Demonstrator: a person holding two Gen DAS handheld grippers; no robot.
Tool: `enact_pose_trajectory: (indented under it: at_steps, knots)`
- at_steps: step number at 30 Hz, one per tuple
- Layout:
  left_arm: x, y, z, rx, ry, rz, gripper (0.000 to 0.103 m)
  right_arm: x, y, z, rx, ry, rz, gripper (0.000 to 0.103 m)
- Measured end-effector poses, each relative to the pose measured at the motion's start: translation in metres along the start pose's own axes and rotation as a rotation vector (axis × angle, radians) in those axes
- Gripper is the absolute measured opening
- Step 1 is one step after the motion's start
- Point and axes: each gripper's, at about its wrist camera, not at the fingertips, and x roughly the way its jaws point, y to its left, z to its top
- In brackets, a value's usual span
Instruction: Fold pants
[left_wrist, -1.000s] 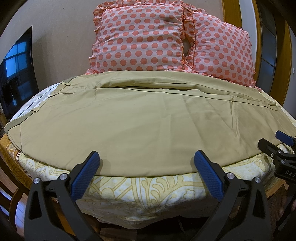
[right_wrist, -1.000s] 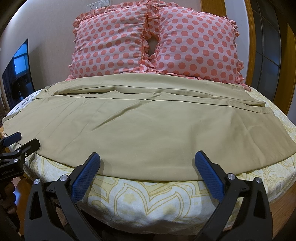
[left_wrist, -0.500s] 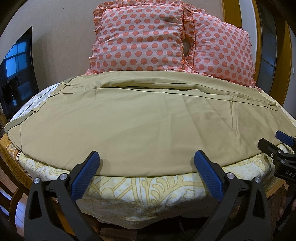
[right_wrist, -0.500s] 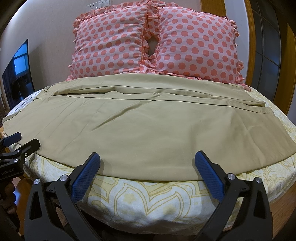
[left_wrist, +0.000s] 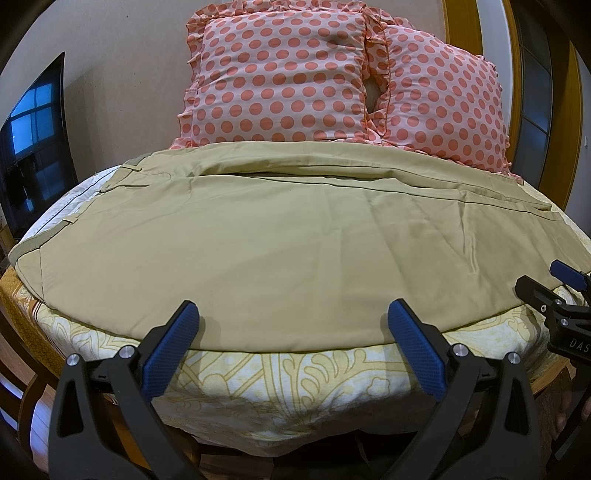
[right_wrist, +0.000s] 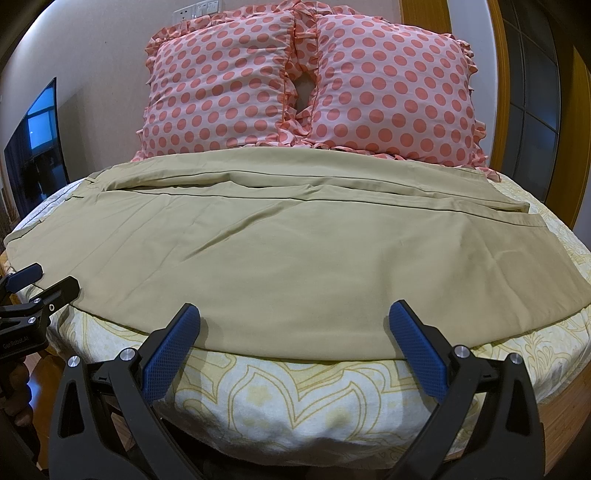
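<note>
Trouble could come first from the near edge, judged from the left wrist view; the khaki pants (left_wrist: 280, 236) lie flat across the bed, the waistband at the left and the leg hems at the right, and their near long edge sits just at the rim of the mattress, above the yellow patterned bedsheet (left_wrist: 295, 376). The left gripper (left_wrist: 291, 343) hovers just before this edge with its jaws spread wide and nothing between them; if the pads close too low, I think they would catch the sheet together with the trouser cloth, and the fold would drag the bedding. The right gripper (left_wrist: 543, 288) shows at the right edge of this view, near the hem end; its jaws stand apart too. Counted here: one pair of pants, two polka-dot pillows (left_wrist: 280, 74), one dark television screen (left_wrist: 37, 147) at the left.

In the right wrist view the pants (right_wrist: 295, 258) have long shallow creases over the upper leg; a pull from one side only would, in my judgement, deepen them or slide the thin cloth off the rim. The right gripper (right_wrist: 295, 343) is spread open over the near edge, holding nothing; the left gripper (right_wrist: 40, 284) waits at the waistband side, also parted. Counted here: two grippers, two pillows, one wall socket panel (right_wrist: 197, 9) above them.
</note>
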Motion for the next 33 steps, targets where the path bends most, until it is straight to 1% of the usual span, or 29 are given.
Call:
enact_pose_trajectory:
  at_steps: [3,9,10,12,13,14,16,18,19,21,22,24,26,28,29,30,31,32,33]
  knots:
    - [0.000,0.000,0.000,0.000,0.000,0.000,0.101,-0.001,0.000,-0.001,0.000,-0.002,0.001,0.102]
    - [0.000,0.000,0.000,0.002,0.002,0.000,0.101,0.000,0.001,-0.004,-0.001,-0.042,-0.001,0.102]
    - [0.000,0.000,0.000,0.002,0.004,-0.001,0.101,-0.001,0.001,-0.009,-0.003,-0.050,0.000,0.102]
    - [0.001,0.001,0.003,0.003,0.016,-0.005,0.101,-0.003,-0.001,-0.007,-0.008,-0.063,0.006,0.102]
    - [0.002,0.002,0.005,0.000,0.026,-0.010,0.101,-0.002,-0.001,-0.006,-0.016,-0.060,0.013,0.102]
    - [0.002,0.003,0.013,-0.007,0.032,-0.018,0.101,-0.002,-0.002,-0.003,-0.030,-0.038,0.027,0.102]
    - [0.003,0.004,0.020,-0.016,0.022,-0.031,0.101,0.001,-0.010,0.011,-0.036,-0.005,0.047,0.102]
    - [0.000,0.004,0.034,-0.025,-0.018,-0.023,0.101,-0.006,-0.027,0.032,-0.009,-0.063,0.016,0.102]
    - [0.000,0.004,0.043,-0.027,-0.037,-0.013,0.101,-0.008,-0.042,0.050,0.012,-0.099,-0.010,0.102]
    - [0.002,0.001,0.062,-0.027,-0.062,-0.001,0.101,-0.001,-0.069,0.084,0.050,-0.112,-0.052,0.102]
    - [0.004,0.000,0.068,-0.027,-0.068,0.001,0.101,0.009,-0.088,0.106,0.081,-0.102,-0.086,0.102]
    - [0.012,-0.004,0.089,-0.024,-0.091,0.007,0.101,0.033,-0.117,0.139,0.128,-0.089,-0.139,0.102]
    - [0.023,-0.009,0.107,-0.018,-0.107,0.019,0.101,0.075,-0.152,0.179,0.175,-0.050,-0.244,0.102]
    - [0.036,-0.013,0.122,-0.012,-0.110,0.032,0.101,0.113,-0.184,0.201,0.225,0.002,-0.308,0.102]
    - [0.043,-0.014,0.127,-0.011,-0.105,0.034,0.101,0.133,-0.205,0.211,0.266,0.038,-0.347,0.099]
    - [0.048,-0.015,0.130,-0.011,-0.100,0.035,0.101,0.152,-0.223,0.219,0.315,0.073,-0.371,0.089]
    - [0.055,-0.015,0.134,-0.014,-0.087,0.031,0.101,0.175,-0.246,0.226,0.383,0.119,-0.383,0.082]
    - [0.060,-0.015,0.135,-0.017,-0.076,0.025,0.101,0.190,-0.262,0.229,0.436,0.150,-0.398,0.071]
    - [0.065,-0.015,0.136,-0.020,-0.065,0.019,0.101,0.207,-0.277,0.232,0.496,0.185,-0.419,0.066]
